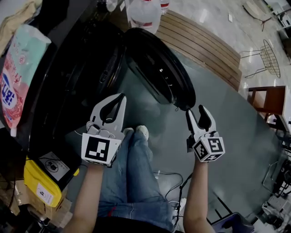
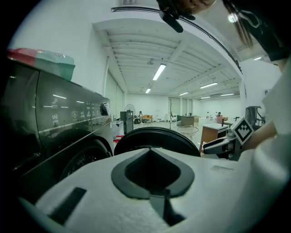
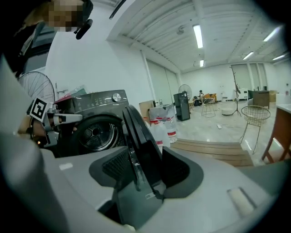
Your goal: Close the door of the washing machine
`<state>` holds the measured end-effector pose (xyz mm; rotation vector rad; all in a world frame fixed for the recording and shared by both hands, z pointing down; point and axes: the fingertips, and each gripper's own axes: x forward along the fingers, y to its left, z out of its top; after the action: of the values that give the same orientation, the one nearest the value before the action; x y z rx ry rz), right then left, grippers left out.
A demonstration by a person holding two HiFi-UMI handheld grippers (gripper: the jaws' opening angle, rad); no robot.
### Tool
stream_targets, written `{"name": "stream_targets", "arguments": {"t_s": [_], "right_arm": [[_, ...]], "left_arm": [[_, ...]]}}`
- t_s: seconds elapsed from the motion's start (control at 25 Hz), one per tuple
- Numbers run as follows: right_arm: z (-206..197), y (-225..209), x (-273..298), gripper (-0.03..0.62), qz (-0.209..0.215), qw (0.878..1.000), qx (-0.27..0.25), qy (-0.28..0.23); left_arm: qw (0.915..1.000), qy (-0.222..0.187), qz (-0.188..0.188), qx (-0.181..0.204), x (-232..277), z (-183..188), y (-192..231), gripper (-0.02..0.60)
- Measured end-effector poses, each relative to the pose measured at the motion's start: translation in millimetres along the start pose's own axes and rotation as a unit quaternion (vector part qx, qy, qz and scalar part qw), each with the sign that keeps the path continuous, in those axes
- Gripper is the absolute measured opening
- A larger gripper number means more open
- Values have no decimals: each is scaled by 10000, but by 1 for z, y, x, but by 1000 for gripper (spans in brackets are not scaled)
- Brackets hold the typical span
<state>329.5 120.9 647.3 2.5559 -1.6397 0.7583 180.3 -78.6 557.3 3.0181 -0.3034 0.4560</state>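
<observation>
The black washing machine (image 1: 68, 91) fills the left of the head view, and its round door (image 1: 159, 68) stands swung out to the right. My right gripper (image 1: 194, 111) is at the door's free edge. In the right gripper view the door's rim (image 3: 136, 132) runs between the jaws of that gripper (image 3: 145, 168) and fills the gap, so it is shut on the rim. The drum opening (image 3: 95, 133) shows behind. My left gripper (image 1: 119, 98) hovers in front of the machine, shut on nothing. From the left gripper (image 2: 151, 149) I see the door (image 2: 154, 136) edge-on ahead.
A printed bag (image 1: 18, 73) lies on top of the machine. A yellow box (image 1: 43, 182) sits by its near corner. Large bottles (image 1: 145, 13) stand beyond the door beside a wooden platform (image 1: 204, 45). A wire chair (image 1: 268, 57) and wooden table (image 1: 268, 100) are at right. The person's legs (image 1: 136, 173) are below.
</observation>
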Motion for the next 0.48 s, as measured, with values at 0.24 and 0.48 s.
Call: {"name": "stream_targets", "arguments": {"t_s": [0.24,0.48], "right_arm": [[-29,-24,27,207,368,9983,-342,308],[-39,-32,42,156,707,9952,-451,503]], "left_arm": [[9998,-37,-168,130,10,-18,-9,8],[9996,-53,-217,186,12,-24,-12,8]]}}
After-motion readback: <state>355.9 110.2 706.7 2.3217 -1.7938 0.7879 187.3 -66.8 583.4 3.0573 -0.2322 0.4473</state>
